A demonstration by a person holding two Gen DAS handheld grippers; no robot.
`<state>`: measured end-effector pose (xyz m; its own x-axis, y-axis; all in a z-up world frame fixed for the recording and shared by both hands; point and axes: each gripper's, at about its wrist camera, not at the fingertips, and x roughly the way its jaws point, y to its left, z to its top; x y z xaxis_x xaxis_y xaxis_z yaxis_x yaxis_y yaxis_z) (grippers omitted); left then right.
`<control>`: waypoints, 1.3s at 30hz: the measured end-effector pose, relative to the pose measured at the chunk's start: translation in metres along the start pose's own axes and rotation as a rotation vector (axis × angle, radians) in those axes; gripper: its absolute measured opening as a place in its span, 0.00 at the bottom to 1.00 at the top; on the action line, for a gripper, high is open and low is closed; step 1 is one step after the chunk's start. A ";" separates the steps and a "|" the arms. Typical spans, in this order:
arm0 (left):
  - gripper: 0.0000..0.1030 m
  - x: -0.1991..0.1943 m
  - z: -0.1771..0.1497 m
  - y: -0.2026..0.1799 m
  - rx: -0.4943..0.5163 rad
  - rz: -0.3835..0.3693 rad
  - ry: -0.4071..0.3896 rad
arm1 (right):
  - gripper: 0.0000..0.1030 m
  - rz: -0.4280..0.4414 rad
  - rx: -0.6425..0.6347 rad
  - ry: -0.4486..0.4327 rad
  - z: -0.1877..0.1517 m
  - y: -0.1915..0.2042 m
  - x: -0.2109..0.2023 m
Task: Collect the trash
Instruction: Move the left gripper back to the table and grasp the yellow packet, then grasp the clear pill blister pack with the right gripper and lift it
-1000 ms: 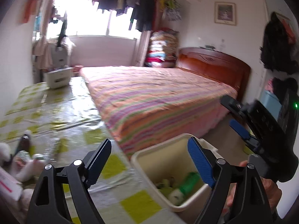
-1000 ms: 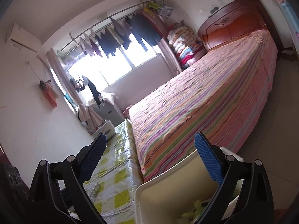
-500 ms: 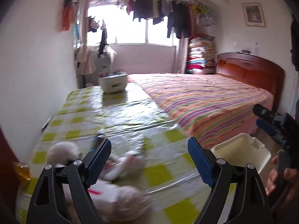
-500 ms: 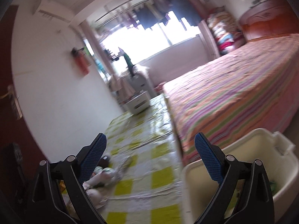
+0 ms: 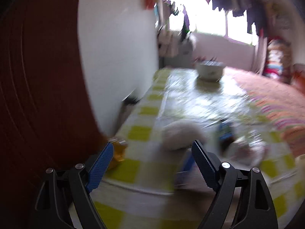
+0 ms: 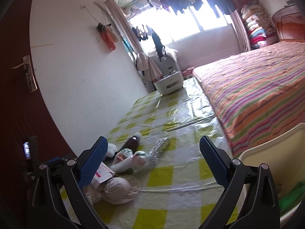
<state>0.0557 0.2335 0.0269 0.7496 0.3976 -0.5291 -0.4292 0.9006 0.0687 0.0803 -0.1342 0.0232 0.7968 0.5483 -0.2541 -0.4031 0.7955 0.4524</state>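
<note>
A pile of trash lies on the yellow-checked table [image 6: 171,173]: a crumpled white ball [image 6: 119,189], a brown bottle [image 6: 131,144], a white and pink box [image 6: 102,174] and crinkled plastic wrap [image 6: 159,150]. My right gripper [image 6: 152,162] is open and empty above the table, right of the pile. The cream bin [image 6: 270,162] stands at the right edge with green trash [image 6: 289,198] inside. In the blurred left wrist view my left gripper [image 5: 152,164] is open and empty over the table's near edge, just short of a white crumpled lump [image 5: 181,135].
A dark red door [image 6: 17,95] and a white wall stand on the left. A striped bed [image 6: 263,87] runs along the table's right side. A white box [image 6: 169,83] sits at the table's far end. A yellow item [image 5: 118,150] lies at the table's left corner.
Both grippers have swung left, away from the bin and toward the trash pile on the table. Both stay open and empty.
</note>
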 end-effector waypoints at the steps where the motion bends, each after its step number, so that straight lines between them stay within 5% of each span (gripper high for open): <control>1: 0.79 0.009 0.000 0.008 0.002 0.024 0.027 | 0.93 0.008 0.004 0.006 -0.001 0.000 0.001; 7: 0.79 0.046 0.000 0.042 0.012 0.022 0.133 | 0.93 0.022 0.013 0.016 0.000 -0.001 0.004; 21: 0.78 0.103 -0.002 0.056 0.086 0.001 0.221 | 0.93 0.018 0.041 0.014 0.003 -0.010 0.002; 24: 0.58 0.107 -0.003 0.056 0.073 -0.015 0.232 | 0.93 0.038 0.069 0.021 0.003 -0.012 0.003; 28: 0.49 0.109 -0.002 0.057 0.061 -0.019 0.228 | 0.93 0.044 0.041 0.025 0.000 -0.005 0.003; 30: 0.30 0.107 -0.001 0.057 0.043 -0.027 0.223 | 0.93 0.043 0.026 0.027 -0.001 -0.002 0.003; 39: 0.28 0.081 0.003 0.045 0.007 -0.084 0.190 | 0.93 0.062 -0.008 0.069 -0.011 0.008 0.008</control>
<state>0.0987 0.3067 -0.0103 0.6737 0.2815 -0.6833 -0.3653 0.9306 0.0232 0.0783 -0.1205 0.0150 0.7370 0.6131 -0.2844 -0.4548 0.7611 0.4624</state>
